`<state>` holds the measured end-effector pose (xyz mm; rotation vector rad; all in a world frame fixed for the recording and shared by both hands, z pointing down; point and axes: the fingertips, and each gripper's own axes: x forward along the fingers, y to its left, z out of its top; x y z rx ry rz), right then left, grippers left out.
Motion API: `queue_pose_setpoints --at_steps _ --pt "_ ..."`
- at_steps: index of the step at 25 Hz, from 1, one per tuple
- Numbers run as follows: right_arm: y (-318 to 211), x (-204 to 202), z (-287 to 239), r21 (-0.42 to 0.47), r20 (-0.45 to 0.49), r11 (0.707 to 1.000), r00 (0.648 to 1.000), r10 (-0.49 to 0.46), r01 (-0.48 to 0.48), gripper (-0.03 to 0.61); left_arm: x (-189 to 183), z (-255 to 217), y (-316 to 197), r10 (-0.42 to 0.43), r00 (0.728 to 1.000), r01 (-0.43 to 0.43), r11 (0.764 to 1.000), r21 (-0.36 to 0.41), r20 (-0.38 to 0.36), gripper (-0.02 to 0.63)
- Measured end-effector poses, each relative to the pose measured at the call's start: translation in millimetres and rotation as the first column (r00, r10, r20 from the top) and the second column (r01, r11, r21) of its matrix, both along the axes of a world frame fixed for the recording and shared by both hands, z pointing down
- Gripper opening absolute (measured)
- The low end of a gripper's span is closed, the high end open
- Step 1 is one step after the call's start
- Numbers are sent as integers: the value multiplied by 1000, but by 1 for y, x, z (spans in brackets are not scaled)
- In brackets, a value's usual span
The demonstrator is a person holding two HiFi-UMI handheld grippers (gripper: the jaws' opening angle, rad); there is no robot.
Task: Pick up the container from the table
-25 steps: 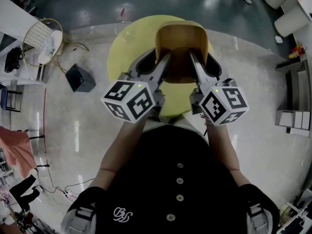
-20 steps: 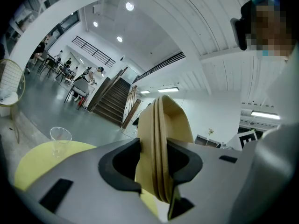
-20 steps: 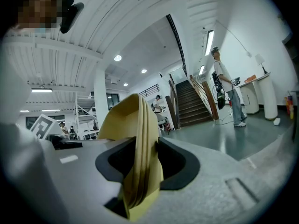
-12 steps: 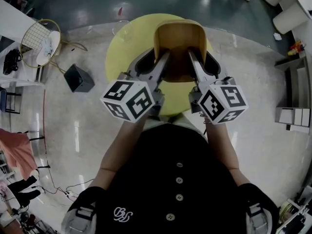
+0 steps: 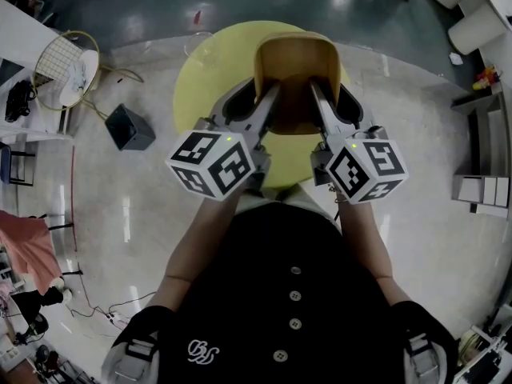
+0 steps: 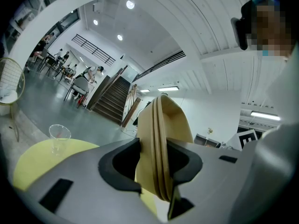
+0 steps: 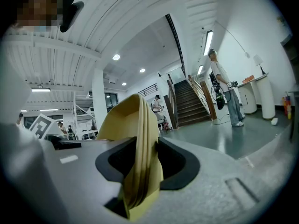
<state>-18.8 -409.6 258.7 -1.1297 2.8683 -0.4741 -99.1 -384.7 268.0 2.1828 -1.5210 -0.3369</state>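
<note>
Overhead, left tool [image 5: 258, 96] and right tool [image 5: 333, 96] flank the container [image 5: 296, 62]; gripper views show both clamped on it.

container [image 5: 294, 64] matt, paper-like (moulded pulp look); floor [image 5: 104, 214] glossy

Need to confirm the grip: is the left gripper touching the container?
Touching. In the left gripper view, the left gripper clamps the container wall between its pads.
</note>
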Motion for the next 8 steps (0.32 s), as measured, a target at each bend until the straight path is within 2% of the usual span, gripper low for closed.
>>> queue_pose_setpoints --at_steps 8 --pt "4 -3 5 -1 -1 1000 1000 -2 2 127 -3 4 5 -6 1000 6 1000 0 1 129"
